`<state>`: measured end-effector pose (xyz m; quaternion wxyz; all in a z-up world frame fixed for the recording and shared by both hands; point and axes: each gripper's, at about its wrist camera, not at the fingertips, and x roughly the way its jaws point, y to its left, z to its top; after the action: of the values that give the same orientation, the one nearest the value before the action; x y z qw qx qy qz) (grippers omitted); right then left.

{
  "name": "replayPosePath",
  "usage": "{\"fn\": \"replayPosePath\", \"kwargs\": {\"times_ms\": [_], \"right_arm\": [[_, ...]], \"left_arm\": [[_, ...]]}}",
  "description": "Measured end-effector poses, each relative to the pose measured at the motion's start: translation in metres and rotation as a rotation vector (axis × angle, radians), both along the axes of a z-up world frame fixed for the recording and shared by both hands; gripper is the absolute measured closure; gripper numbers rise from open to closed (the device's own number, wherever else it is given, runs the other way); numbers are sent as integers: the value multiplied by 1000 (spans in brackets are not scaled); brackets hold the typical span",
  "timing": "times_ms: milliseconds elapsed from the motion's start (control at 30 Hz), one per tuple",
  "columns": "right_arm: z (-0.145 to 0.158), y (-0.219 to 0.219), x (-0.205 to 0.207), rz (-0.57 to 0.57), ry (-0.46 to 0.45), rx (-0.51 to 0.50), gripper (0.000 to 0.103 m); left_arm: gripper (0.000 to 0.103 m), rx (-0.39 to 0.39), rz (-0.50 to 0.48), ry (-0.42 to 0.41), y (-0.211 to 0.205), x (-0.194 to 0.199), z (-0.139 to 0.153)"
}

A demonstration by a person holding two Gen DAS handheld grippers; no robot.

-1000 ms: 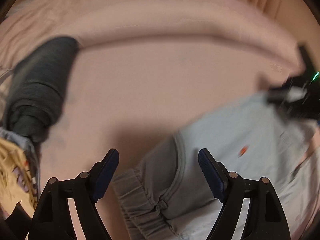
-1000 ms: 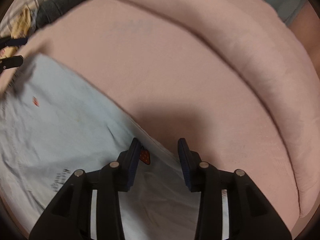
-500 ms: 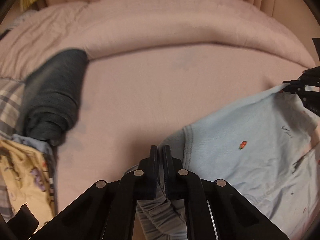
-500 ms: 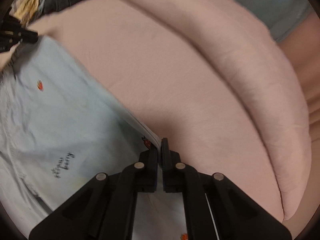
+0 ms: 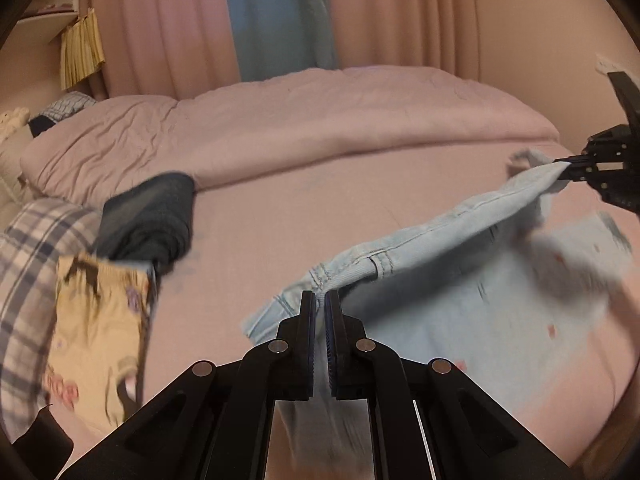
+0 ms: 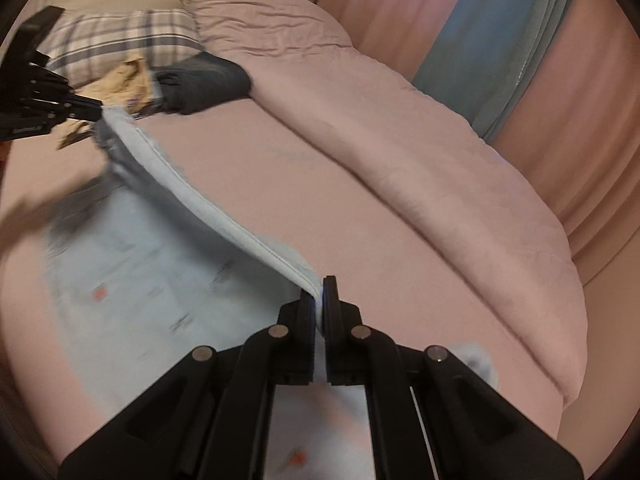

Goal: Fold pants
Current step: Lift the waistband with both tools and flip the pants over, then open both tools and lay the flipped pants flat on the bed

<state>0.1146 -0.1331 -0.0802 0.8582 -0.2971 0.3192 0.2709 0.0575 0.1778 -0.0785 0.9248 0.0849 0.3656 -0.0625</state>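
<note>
Above a pink-sheeted bed [image 5: 280, 208], we hold the pale blue pants [image 5: 460, 280] by the waistband, stretched between 2 hand-held tools: our left gripper [image 5: 319, 308] is clamped tight on one end of the band, and our right gripper [image 6: 319, 304] is pinched closed on the other end. Most of the garment hangs blurred below the taut edge, with small red prints showing on the cloth, and its lower part appears to trail on the mattress. We judge the chief risk to be a slip: each grip takes only a narrow bite of seam, so a sharp shake or uneven pull could free one end and let the pants drop in a heap. Lifting one side higher than the other could also skew the legs before any fold is made. A rolled pink duvet [image 6: 420, 152] runs along the far side of the bed. A dark folded garment [image 5: 148, 216], a yellow printed cloth [image 5: 96, 328] and a plaid pillow [image 6: 120, 36] sit on our left. Pink curtains [image 5: 400, 12] with a blue panel [image 5: 276, 16] close off the room.
</note>
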Motion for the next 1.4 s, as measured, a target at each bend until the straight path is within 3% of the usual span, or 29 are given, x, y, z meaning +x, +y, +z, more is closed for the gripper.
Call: {"fn": "replayPosePath", "kwargs": {"times_ms": [100,233,300,400,533,600,733,867,900,1067,1133,1167,1200,1233,1400], "right_arm": [[-21,5,-50,51,34,-40,99],[-73,16,-110,134,125,-130,99],[-101,24,-125,155,180,-160,99],[-135,31,-129,135,186,-214,99],[-129,32,-115,108,181,-181,99],[-116,31,-111,89,181,-130,98],[-95,17,-105,44,183,-18,98],[-100,16,-117,26,191,11,98],[-101,17,-119,24,193,11,97],[-101,17,-121,10,201,49,97],[-97,14,-120,7,203,81,97],[-94,13,-119,3,205,99,97],[-93,12,-118,2,204,108,97],[-92,12,-117,2,203,116,97],[-101,20,-115,10,206,106,97]], "left_arm": [[100,36,5,35,-2,-34,-24],[100,-26,65,142,7,-57,-66],[100,-51,97,184,12,-56,-82],[100,-63,127,204,12,-52,-88],[100,-133,78,143,2,-52,-63],[100,-174,73,151,0,-52,-63],[99,-433,77,243,6,-46,-74],[49,-616,170,287,11,-38,-87],[48,-662,180,290,11,-36,-89],[48,-810,275,346,15,-15,-99],[48,-914,335,365,23,-10,-104],[55,-940,357,360,28,-11,-106],[71,-949,384,356,30,-10,-108],[77,-944,414,359,31,-9,-109],[87,-1038,472,360,36,-7,-119]]}}
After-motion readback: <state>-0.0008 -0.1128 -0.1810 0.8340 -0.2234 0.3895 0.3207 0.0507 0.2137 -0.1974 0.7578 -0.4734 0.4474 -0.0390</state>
